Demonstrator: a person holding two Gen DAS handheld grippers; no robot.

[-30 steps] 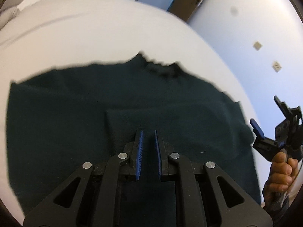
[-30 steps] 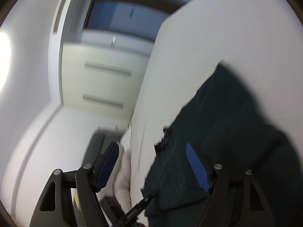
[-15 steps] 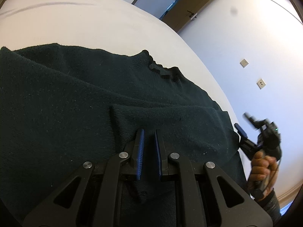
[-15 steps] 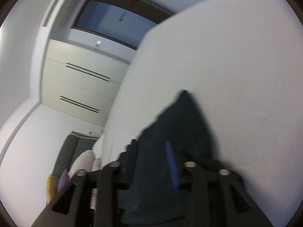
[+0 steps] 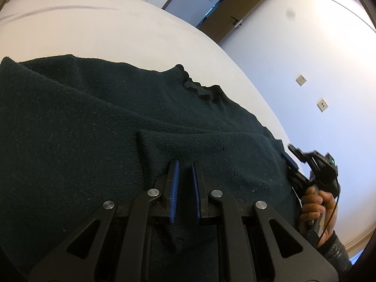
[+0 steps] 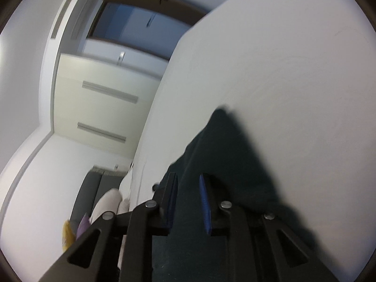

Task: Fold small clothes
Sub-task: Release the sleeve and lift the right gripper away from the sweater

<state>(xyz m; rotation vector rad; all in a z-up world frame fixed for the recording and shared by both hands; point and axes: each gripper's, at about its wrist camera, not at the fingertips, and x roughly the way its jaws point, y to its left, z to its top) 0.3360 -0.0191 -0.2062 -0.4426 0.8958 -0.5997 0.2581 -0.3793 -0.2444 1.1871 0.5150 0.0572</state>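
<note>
A dark green knitted sweater (image 5: 94, 127) lies on a white bed (image 5: 105, 30), its ribbed collar (image 5: 202, 91) at the far side. My left gripper (image 5: 185, 164) is shut on a fold of the sweater's near part and holds it raised. My right gripper (image 6: 188, 178) is shut on the sweater's right edge (image 6: 225, 155), with dark cloth between its blue pads. The right gripper also shows in the left wrist view (image 5: 291, 162), held by a hand at the sweater's right side.
A white wall (image 5: 317, 47) with two small switch plates stands to the right of the bed. A brown door (image 5: 235, 7) is at the back. White wardrobes (image 6: 105, 98) and a grey sofa with pillows (image 6: 94, 202) lie beyond the bed.
My right gripper has gone from wide open beside the sweater to shut on its right edge. My left gripper stays shut on the fold, and the view has shifted lower and closer to the cloth.
</note>
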